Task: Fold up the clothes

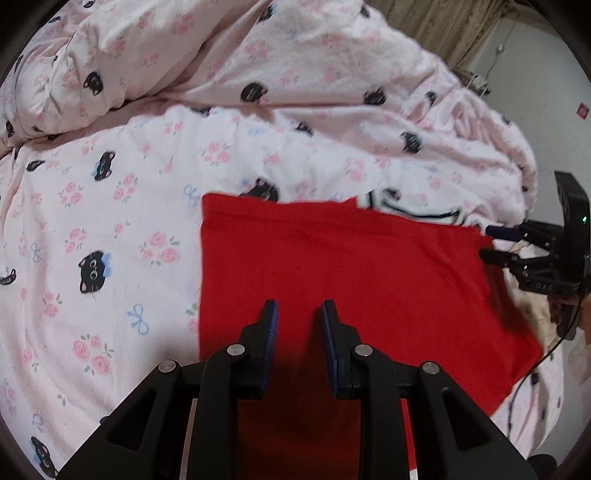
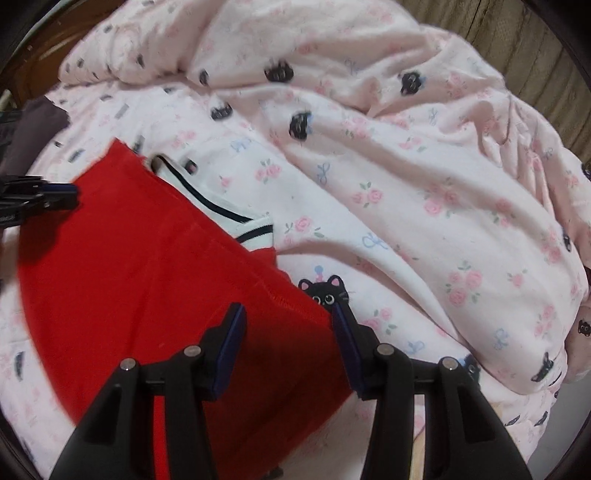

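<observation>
A red garment [image 1: 351,273] lies flat on the bed, folded to a rough rectangle; it also shows in the right wrist view [image 2: 147,266]. A white collar with dark stripes [image 2: 225,214] pokes out from its far edge and shows in the left wrist view too [image 1: 413,208]. My left gripper [image 1: 299,308] is open above the red cloth near its front, holding nothing. My right gripper [image 2: 286,314] is open over the garment's right edge, empty. In the left wrist view the right gripper [image 1: 495,243] sits at the garment's right corner. In the right wrist view the left gripper [image 2: 70,195] sits at the garment's left.
The bed is covered by a pink quilt [image 1: 110,229] printed with roses and black cats, bunched up at the back [image 2: 406,129]. A brown curtain [image 1: 443,26] hangs behind. A dark cloth [image 2: 33,129] lies at the far left. A cable [image 1: 532,373] trails from the right gripper.
</observation>
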`<state>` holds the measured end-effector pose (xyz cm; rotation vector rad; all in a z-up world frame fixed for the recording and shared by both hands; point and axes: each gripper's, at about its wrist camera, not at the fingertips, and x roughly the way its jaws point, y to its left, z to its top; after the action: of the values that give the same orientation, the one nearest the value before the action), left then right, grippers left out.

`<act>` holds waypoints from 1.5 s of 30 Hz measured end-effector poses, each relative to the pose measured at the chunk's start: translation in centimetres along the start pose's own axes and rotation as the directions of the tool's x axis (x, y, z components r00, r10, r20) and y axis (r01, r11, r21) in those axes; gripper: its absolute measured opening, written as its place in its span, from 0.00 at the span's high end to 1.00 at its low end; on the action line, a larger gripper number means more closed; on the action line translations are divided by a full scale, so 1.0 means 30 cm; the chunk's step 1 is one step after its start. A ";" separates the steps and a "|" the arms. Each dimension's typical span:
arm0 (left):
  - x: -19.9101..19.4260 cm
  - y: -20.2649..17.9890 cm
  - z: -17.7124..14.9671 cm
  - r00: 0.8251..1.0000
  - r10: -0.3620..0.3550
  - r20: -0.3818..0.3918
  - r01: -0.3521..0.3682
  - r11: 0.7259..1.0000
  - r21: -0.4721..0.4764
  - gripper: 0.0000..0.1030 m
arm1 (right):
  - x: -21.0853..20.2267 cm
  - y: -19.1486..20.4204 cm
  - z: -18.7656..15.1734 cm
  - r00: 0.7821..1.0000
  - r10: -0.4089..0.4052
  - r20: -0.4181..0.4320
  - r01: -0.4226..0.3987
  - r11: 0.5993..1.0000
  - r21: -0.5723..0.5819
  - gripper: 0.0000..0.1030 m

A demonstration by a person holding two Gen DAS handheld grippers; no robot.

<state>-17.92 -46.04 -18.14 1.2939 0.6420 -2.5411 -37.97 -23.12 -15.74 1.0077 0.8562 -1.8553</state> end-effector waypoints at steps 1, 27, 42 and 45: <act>0.008 0.008 -0.002 1.000 -0.003 -0.004 0.003 1.000 -0.008 0.81 | 0.022 0.000 0.006 1.000 -0.019 -0.008 0.019 1.000 0.009 0.52; -0.304 0.143 -0.253 0.993 -0.074 0.092 0.081 0.994 -0.072 0.79 | -0.392 0.150 -0.385 0.974 0.032 0.223 -0.117 0.919 0.376 0.43; -0.167 0.071 -0.264 1.000 0.023 -0.003 -0.023 1.000 0.019 0.66 | -0.201 0.122 -0.525 0.983 0.121 0.141 -0.182 0.781 0.597 0.43; -0.178 0.060 -0.252 1.000 0.031 0.005 -0.031 0.999 0.027 0.66 | -0.157 0.118 -0.553 0.986 0.138 0.091 -0.164 0.781 0.603 0.43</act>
<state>-8.71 -44.08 -18.24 1.2959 0.5840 -2.5355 -28.14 -9.02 -19.56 1.3727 0.1140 -2.0440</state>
